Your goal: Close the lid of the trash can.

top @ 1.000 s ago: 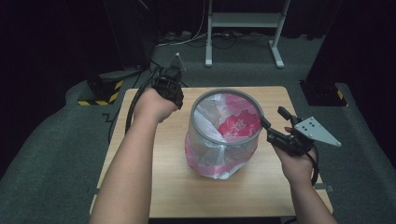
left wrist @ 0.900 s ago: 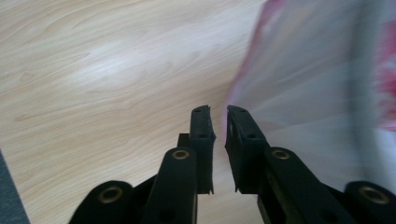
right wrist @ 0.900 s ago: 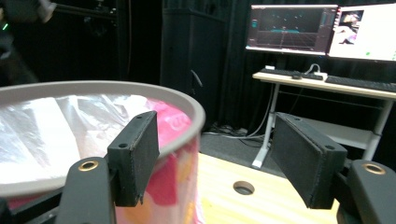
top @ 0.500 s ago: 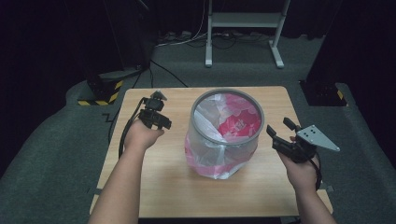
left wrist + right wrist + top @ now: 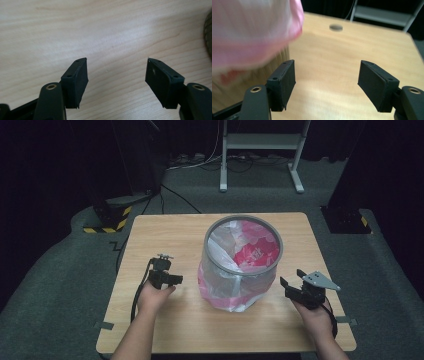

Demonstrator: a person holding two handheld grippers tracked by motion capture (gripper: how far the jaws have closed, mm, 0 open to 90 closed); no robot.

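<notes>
Fingers of the left gripper [image 5: 172, 279] have just been opening and stand wide over bare wood; the right gripper [image 5: 291, 281] is likewise wide, nothing between. Both flank the bin [image 5: 243, 257], lined with a pink-and-clear bag [image 5: 235, 295], mid-table. The wooden table [image 5: 165, 235] stands on grey carpet [image 5: 60, 285]; a white stand [image 5: 260, 142] is behind. Table edges near both hands remain unobstructed.

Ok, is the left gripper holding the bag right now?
No. In the left gripper view the left gripper has its jaws wide apart over bare table, having just opened, with nothing between them.
</notes>
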